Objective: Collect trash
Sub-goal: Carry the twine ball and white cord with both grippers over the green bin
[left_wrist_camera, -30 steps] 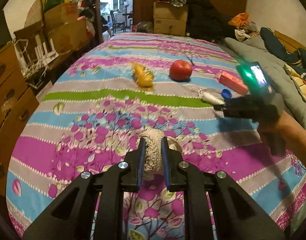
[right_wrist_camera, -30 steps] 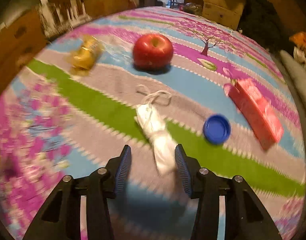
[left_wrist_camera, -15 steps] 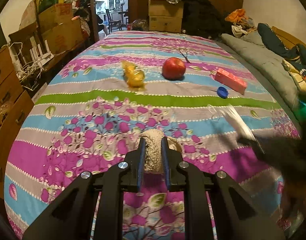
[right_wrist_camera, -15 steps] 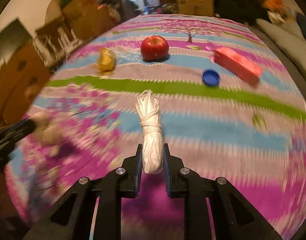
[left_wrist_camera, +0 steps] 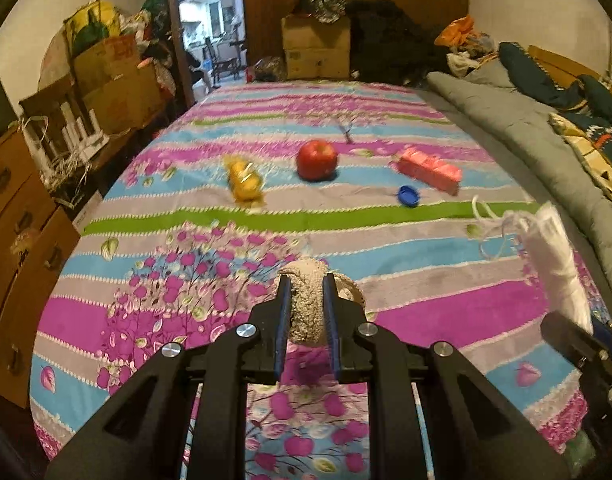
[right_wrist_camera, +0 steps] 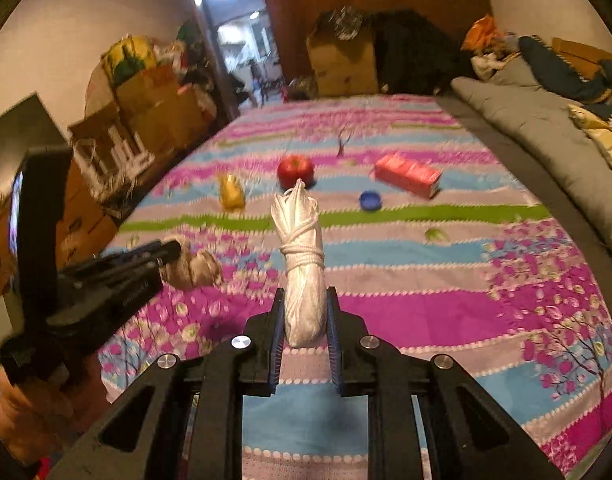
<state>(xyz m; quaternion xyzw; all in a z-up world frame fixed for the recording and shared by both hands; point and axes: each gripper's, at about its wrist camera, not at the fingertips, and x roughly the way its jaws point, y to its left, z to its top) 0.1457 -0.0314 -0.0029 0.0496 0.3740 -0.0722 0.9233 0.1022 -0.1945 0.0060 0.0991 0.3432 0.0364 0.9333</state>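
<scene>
In your left wrist view, the left tongs [left_wrist_camera: 306, 312] sit at lower centre, clamped narrow on a beige crumpled wad [left_wrist_camera: 306, 304] that stands up between the pads. At the right edge, the right tongs [left_wrist_camera: 581, 340] carry a white knotted bag [left_wrist_camera: 553, 264] above the bed [left_wrist_camera: 146, 320]. Upper centre lie a yellow wrapper [left_wrist_camera: 245, 180], red apple [left_wrist_camera: 317, 160], pink carton [left_wrist_camera: 429, 170] and blue cap [left_wrist_camera: 408, 196].

In your right wrist view, the right tongs [right_wrist_camera: 305, 320] have just closed on the white knotted bag [right_wrist_camera: 302, 264], which rises upright from between the pads at centre. The left tongs [right_wrist_camera: 166, 254] at middle left grip the wad [right_wrist_camera: 194, 270].
</scene>
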